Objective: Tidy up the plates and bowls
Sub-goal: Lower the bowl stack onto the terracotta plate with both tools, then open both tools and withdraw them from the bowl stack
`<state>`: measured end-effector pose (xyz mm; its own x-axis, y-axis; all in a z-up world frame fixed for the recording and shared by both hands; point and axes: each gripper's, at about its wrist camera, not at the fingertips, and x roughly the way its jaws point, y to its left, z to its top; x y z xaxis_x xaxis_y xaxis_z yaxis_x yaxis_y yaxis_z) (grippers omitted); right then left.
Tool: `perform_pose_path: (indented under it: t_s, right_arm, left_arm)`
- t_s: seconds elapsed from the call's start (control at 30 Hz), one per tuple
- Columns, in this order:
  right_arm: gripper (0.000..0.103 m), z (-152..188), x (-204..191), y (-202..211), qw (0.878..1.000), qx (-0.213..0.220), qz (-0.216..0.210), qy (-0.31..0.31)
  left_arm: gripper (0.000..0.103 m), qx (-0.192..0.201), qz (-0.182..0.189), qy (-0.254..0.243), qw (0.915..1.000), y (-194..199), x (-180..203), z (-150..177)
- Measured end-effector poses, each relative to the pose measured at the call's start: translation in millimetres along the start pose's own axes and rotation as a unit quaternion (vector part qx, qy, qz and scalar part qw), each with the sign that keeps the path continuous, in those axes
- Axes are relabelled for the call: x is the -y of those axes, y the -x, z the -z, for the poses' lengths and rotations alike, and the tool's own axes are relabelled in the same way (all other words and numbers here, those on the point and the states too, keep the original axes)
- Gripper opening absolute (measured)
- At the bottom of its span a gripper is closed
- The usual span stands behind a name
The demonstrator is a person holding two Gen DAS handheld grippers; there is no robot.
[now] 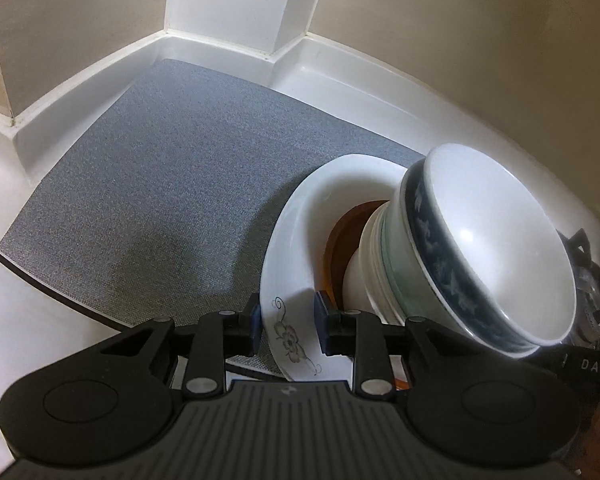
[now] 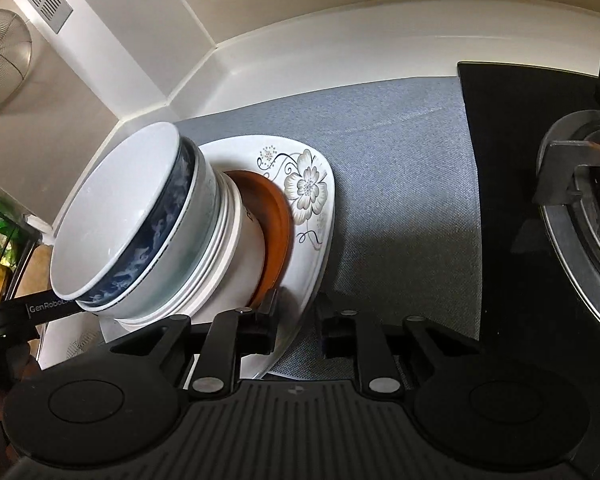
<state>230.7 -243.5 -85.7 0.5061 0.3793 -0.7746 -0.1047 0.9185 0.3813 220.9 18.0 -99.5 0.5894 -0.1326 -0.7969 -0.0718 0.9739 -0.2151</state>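
Held the flowered plate [image 1: 284, 276] by its near rim with the left gripper [image 1: 287, 322]: fingers narrow, one pad against the outside of the rim, the other against the inside. Set the right gripper [image 2: 298, 322] around the opposite rim of the same plate [image 2: 308, 188], also with a narrow gap, one finger over the plate and one just beside its edge; could not tell whether pressed on it or only around it.

Carried on the plate a smaller brown plate [image 2: 278, 216], and on that a stack of white bowls [image 2: 228, 240], nested one in another. Topped the stack with a bowl with a dark blue band [image 2: 112, 216], open side up and empty.

Kept the whole pile over the grey mat [image 1: 160, 184] on the white counter [image 1: 340, 80], near the corner of the wall. Could not tell whether resting on the mat or raised above it. Had a black stove [image 2: 580, 200] just beside the mat, apart from the plate.
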Motion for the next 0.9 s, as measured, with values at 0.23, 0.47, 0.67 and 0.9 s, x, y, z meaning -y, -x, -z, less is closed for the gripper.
perform_pose_path:
  t_s: [0.23, 0.47, 0.67, 0.9]
  right_arm:
    - [0.020, -3, -1, 0, 1.000, 0.002, 0.009, -0.003]
    - [0.023, 2, 1, 1, 1.000, 0.010, 0.005, -0.016]
    - [0.041, 13, 2, 15, 0.999, 0.041, 0.017, -0.011]
    - [0.079, 43, -16, 44, 0.993, 0.099, 0.037, 0.060]
  left_arm:
    - [0.031, -0.002, -0.004, -0.005, 1.0000, 2, 4, -2]
    - [0.037, 0.003, -0.018, -0.016, 0.9997, 14, 5, 10]
    - [0.071, 0.028, -0.037, 0.000, 0.9989, 57, -3, 47]
    - [0.085, 0.035, -0.070, -0.024, 0.9967, 104, 6, 90]
